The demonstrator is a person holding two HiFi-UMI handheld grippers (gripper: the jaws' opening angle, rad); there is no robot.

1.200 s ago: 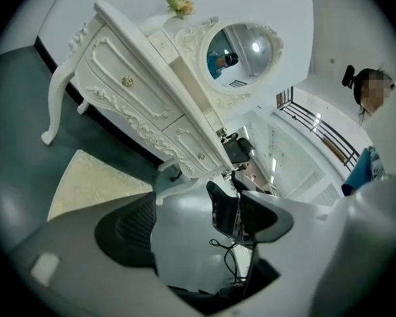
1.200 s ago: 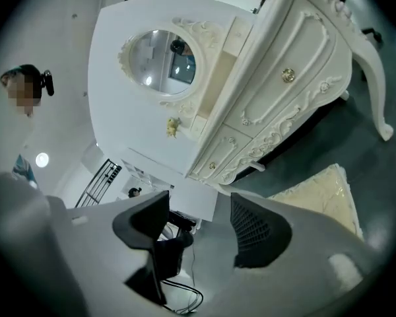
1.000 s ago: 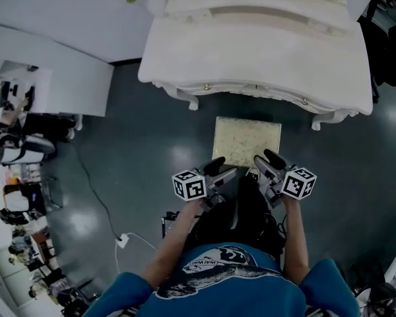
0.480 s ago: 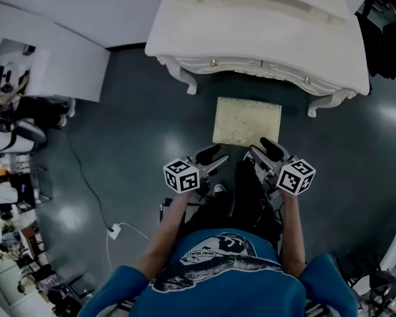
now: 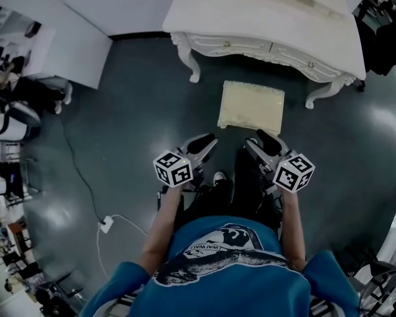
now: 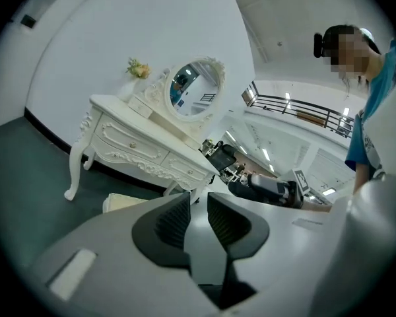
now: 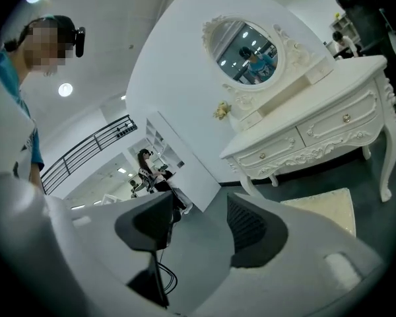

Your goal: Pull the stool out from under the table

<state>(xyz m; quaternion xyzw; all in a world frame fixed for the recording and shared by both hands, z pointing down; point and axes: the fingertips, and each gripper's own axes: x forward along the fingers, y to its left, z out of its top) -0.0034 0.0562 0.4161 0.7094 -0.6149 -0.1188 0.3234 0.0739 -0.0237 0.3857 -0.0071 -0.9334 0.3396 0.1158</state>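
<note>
cream cushioned stool stands on the floor in front of the white dressing table, just ahead of both grippers and untouched. left gripper is empty, its jaws just closing to a narrow gap. right gripper is empty, half open.

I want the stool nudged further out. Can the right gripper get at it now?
Probably yes: the stool sits on open floor just ahead of the right gripper, whose jaws have just been closing a little yet stand apart, empty.

Left gripper — held forward, about level; jaws just closing to a narrow gap, nothing between them. Right gripper — alongside, about level; jaws lately narrowed slightly, half apart, empty.
</note>
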